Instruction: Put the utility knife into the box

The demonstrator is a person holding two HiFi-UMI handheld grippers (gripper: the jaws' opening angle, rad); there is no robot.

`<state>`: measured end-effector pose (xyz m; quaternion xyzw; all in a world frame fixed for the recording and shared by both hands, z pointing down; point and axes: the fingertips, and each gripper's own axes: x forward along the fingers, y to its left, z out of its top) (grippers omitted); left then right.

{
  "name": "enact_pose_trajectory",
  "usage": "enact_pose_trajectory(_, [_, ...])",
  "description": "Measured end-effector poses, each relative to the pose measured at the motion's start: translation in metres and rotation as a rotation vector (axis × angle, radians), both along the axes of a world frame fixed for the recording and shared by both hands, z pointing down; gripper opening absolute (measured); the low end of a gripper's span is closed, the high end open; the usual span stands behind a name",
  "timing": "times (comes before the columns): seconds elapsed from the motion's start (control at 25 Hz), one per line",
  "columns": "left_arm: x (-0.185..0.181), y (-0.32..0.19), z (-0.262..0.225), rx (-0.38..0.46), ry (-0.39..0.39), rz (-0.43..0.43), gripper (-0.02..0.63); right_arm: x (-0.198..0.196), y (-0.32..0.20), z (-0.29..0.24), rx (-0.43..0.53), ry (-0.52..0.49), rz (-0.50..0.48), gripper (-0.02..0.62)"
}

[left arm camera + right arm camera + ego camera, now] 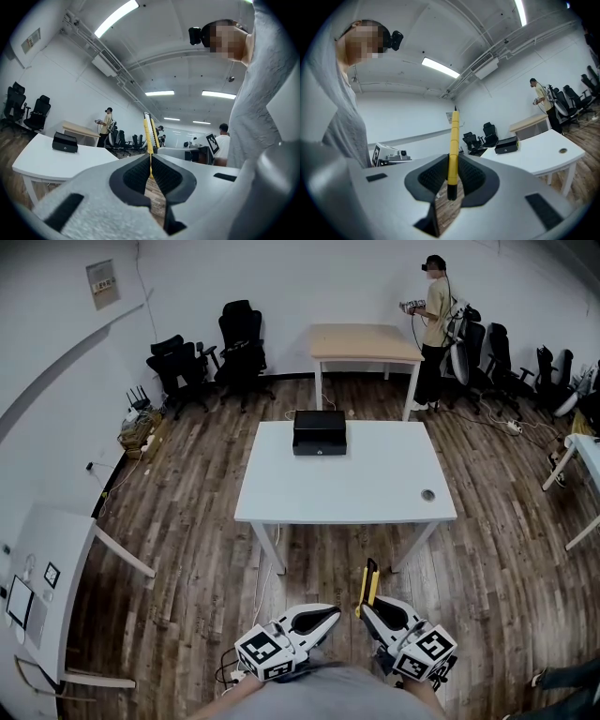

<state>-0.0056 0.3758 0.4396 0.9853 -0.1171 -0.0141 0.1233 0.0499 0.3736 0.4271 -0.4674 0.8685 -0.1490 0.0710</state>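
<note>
Head view: the right tongs (pixel 372 607) clamp the yellow knife (pixel 368 585) upright, likely for carrying. The left tongs (pixel 323 617) sit just beside them. Well ahead, the black box (pixel 320 431) rests on the white table (pixel 375 488), its lid seemingly closed.

Left gripper view: jaws together, empty.

Right gripper view: jaws pinch the knife's lower end, and the box lies ahead-right with nothing between.

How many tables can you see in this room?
4: the white table in the middle bearing the black box, a wooden table behind it, a side table at the right edge, a desk at lower left. Others may be hidden.
</note>
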Motion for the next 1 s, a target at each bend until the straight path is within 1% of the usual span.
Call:
enact_pose_trajectory(0.16, [0.000, -0.032, -0.001, -0.008, 0.013, 0.002, 0.018, 0.002, -0.027, 0.001, -0.006, 0.001, 0.016, 0.078])
enact_pose_trajectory(0.32, [-0.003, -0.074, -0.005, -0.009, 0.025, -0.007, 0.018, 0.001, -0.065, 0.000, -0.016, 0.007, 0.021, 0.078])
enact_pose_trajectory(0.68, [-0.022, -0.173, -0.007, -0.040, 0.049, -0.057, 0.018, -0.018, -0.151, -0.003, -0.033, 0.042, 0.003, 0.078])
enact_pose_trajectory(1.0, [-0.042, -0.234, -0.004, -0.039, 0.054, -0.039, 0.018, -0.038, -0.209, -0.005, -0.033, 0.055, 0.020, 0.078])
